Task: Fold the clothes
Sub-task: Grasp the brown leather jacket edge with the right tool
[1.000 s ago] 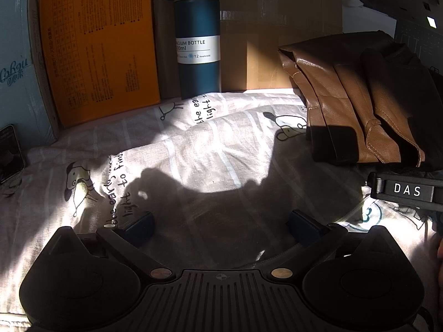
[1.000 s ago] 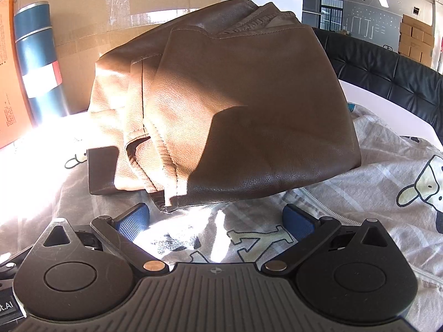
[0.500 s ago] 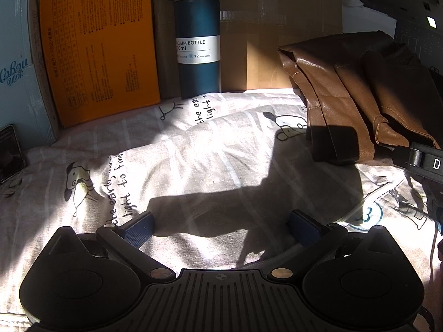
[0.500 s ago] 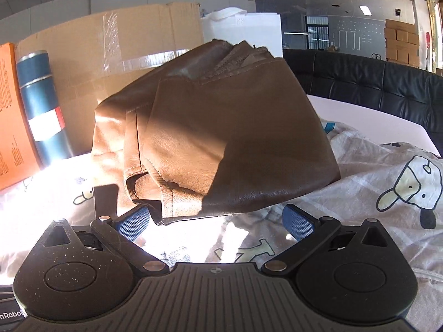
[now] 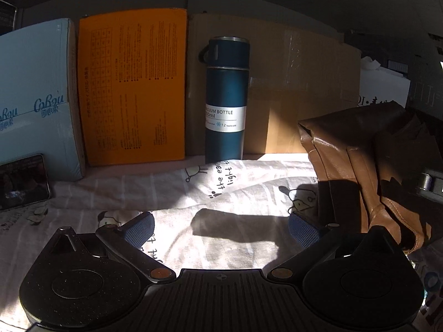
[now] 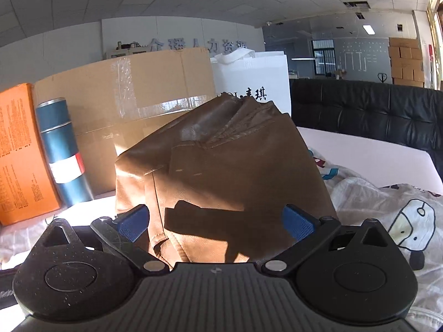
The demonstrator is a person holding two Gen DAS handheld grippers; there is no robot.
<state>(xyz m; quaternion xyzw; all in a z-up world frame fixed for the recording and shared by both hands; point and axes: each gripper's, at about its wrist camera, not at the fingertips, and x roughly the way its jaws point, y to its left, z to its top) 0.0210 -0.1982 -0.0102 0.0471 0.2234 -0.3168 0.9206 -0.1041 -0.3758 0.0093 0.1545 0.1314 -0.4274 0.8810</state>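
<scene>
A folded brown leather garment [image 6: 221,171] lies in a heap on the white cartoon-print cloth [image 5: 243,193]. In the right wrist view it fills the centre, just ahead of my right gripper [image 6: 214,221], which is open, its blue pads wide apart on either side of the garment's near edge. In the left wrist view the same brown garment [image 5: 360,166] sits at the right. My left gripper [image 5: 221,227] is open over the printed cloth, holding nothing. A part of the right gripper's body [image 5: 432,185] shows at the far right edge.
Along the back stand a light blue box [image 5: 33,99], an orange box [image 5: 133,88], a dark blue vacuum bottle [image 5: 225,105] and a taped cardboard box [image 5: 299,88]. A phone [image 5: 23,182] leans at the left. A white bag [image 6: 254,77] and black sofa [image 6: 373,110] lie behind.
Both grippers have risen and tilted up, so more of the boxes and room shows. The right gripper has closed in on the brown garment's near edge. Both stay open.
</scene>
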